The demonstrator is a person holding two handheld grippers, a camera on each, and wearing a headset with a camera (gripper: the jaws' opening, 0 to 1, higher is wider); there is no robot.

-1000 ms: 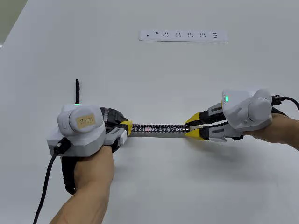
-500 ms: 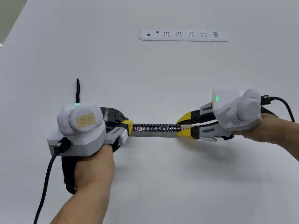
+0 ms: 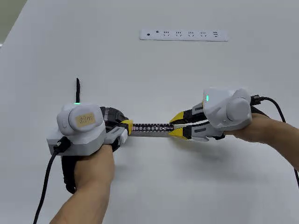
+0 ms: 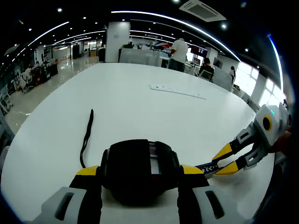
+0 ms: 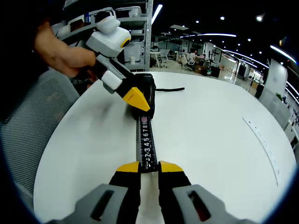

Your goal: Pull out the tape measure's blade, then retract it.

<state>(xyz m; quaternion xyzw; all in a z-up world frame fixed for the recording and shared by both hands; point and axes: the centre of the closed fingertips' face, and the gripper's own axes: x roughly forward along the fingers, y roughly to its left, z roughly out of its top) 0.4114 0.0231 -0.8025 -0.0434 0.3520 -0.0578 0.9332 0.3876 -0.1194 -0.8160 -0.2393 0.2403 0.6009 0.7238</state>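
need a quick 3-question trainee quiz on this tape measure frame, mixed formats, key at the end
1. True or false: the blade sits fully inside the case.
2. The left claw grips the case. What does the right claw pinch? A) the case too B) the blade's end C) nothing
3. Fill in: beyond both claws, a white ___ lies untouched on the table.

Key: 1 false, a numbered stretch spans the gap between the claws; 2 B; 3 power strip.
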